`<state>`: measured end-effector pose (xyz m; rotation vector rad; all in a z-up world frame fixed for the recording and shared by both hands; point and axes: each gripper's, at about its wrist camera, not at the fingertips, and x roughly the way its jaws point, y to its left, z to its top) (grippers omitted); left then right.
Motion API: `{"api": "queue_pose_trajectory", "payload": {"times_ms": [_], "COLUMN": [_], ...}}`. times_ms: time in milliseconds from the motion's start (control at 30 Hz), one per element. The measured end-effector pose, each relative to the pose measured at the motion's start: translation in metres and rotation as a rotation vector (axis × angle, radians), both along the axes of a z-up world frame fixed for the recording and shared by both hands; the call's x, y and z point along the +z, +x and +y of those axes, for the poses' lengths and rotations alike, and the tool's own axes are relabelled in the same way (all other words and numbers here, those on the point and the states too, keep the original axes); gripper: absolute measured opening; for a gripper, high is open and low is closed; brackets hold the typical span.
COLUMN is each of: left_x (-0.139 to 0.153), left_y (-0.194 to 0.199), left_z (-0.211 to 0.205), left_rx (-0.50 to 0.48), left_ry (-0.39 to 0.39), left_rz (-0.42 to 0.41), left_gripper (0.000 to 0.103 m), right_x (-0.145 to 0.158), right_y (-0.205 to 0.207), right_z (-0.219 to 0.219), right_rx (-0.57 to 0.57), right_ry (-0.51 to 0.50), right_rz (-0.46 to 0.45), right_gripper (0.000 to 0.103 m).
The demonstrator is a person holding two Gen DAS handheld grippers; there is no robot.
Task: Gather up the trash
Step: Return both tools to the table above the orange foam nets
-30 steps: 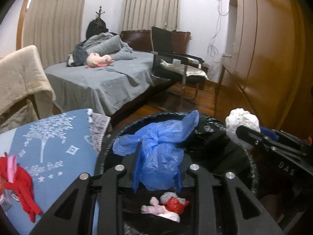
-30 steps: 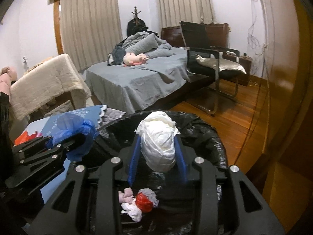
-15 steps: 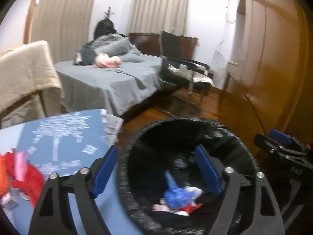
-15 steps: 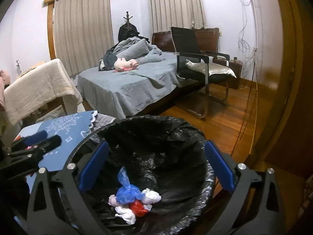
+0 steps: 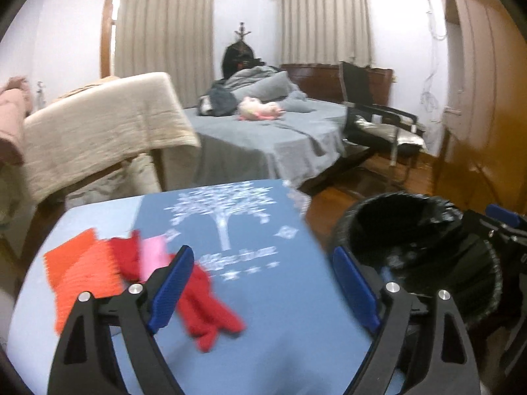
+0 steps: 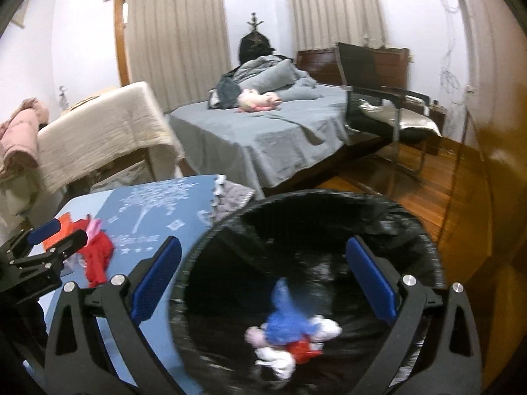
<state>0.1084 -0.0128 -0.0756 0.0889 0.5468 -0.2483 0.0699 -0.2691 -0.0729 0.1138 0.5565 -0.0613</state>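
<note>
Below the right gripper's (image 6: 263,283) spread jaws, trash (image 6: 286,339) lies binned

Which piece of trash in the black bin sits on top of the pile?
The blue plastic bag: in the bin it lies over the others, its twisted end pointing up, with the white, pink and red scraps around and beneath it.

The blue cloth (image 5: 250,283) on the near table carries a white tree print with a line of white lettering beneath it and a row of small stars under that. In both wrist views the lettering is too blurred to read. No other text, label, brand or number can be made out anywhere in the room.
</note>
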Motion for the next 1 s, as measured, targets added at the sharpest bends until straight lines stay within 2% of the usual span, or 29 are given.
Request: {"api": "queue_pose_trajectory", "payload": {"times_ms": [367, 633, 1000], "left_x": [-0.003, -0.013, -0.049], "left_y": [0.000, 0.012, 0.036], "left_z": [0.098, 0.158, 0.193], "left_rx": [0.206, 0.350, 0.401], "left_ry": [0.015, 0.002, -0.035], "left_rz": [-0.015, 0.016, 0.136], "left_gripper": [0.085, 0.085, 0.085], "right_x": [-0.002, -0.010, -0.034], "right_y": [0.029, 0.046, 0.071], "right_z": [0.091, 0.139, 0.180], "right_rx": [0.160, 0.232, 0.270], "right_ry": [-0.002, -0.008, -0.035], "right_rz": [0.011, 0.028, 0.078], "right_gripper": [0.097, 0.097, 0.097]}}
